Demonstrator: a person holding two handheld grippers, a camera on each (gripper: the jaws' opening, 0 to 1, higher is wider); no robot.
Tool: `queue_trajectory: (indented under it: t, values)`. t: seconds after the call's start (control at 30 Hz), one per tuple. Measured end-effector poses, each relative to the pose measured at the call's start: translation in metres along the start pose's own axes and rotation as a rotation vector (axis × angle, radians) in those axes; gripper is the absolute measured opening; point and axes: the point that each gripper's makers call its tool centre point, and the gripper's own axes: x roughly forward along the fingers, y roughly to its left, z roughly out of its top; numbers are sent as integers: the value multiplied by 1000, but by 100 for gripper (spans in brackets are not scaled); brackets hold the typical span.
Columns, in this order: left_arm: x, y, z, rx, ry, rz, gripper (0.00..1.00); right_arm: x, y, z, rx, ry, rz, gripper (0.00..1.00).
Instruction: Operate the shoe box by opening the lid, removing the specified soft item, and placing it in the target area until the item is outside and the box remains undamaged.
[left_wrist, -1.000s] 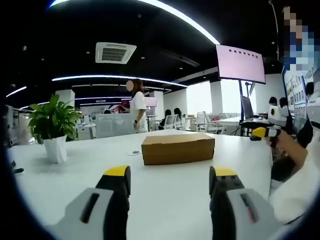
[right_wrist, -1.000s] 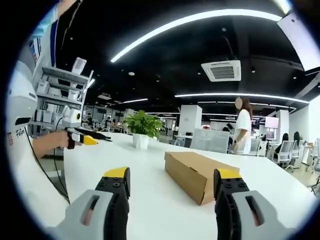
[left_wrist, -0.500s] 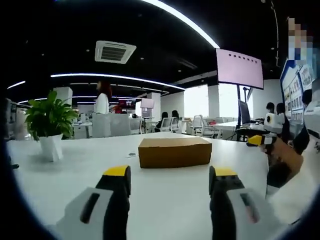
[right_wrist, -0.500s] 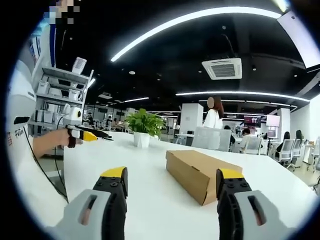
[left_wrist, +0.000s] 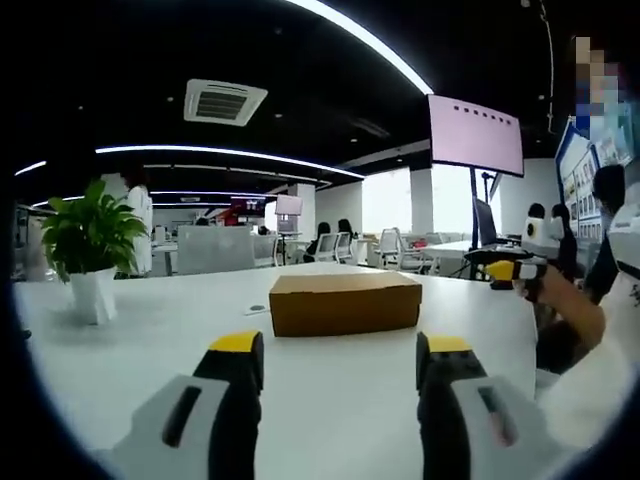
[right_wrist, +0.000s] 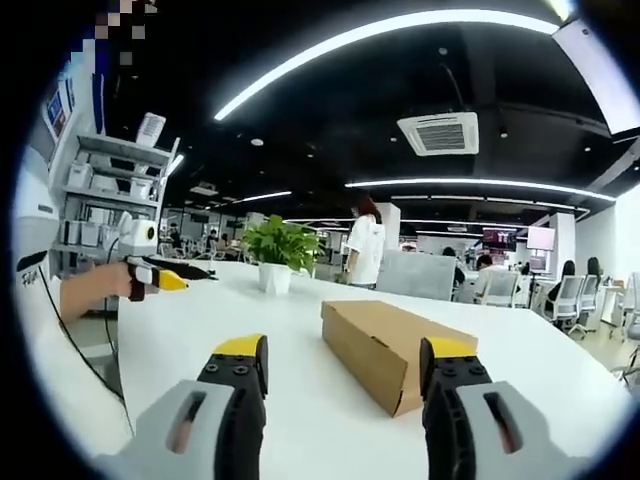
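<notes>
Both hand-held grippers, left (left_wrist: 337, 352) and right (right_wrist: 341, 358), stay spread wide and empty, having edged slightly nearer the closed cardboard shoe box (left_wrist: 345, 303) lying ahead on the white table (left_wrist: 150, 340), so lid-opening seems not yet begun.

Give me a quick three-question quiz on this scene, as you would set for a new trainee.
1. True or false: the shoe box has its lid open.
2. What stands on the white table to one side of the box? A) potted plant B) kettle C) laptop
3. Are the left gripper and right gripper holding anything?

Key: 1. False, it is shut. 2. A. 3. No, both sets of fingers are apart, short of the box.
</notes>
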Motion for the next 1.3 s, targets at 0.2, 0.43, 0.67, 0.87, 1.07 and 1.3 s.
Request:
queue_trajectory:
  t: [0.2, 0.43, 0.67, 0.87, 1.07, 1.3]
  values:
    - [7, 4, 8, -2, -7, -6, 62, 4, -4, 3, -64, 14, -18, 57]
    - [18, 19, 9, 8, 2, -9, 59, 11, -13, 8, -22, -5, -40, 57]
    - [37, 24, 15, 6, 0, -15, 59, 26, -28, 7, 25, -11, -48, 58]
    - [59, 29, 13, 55, 21, -28, 62, 35, -33, 12, 15, -12, -53, 62]
    - [77, 37, 14, 31, 15, -46, 60, 47, -39, 5, 32, -7, -56, 64]
    - [88, 58, 34, 44, -72, 10, 57, 62, -48, -8, 34, 18, -94, 68]
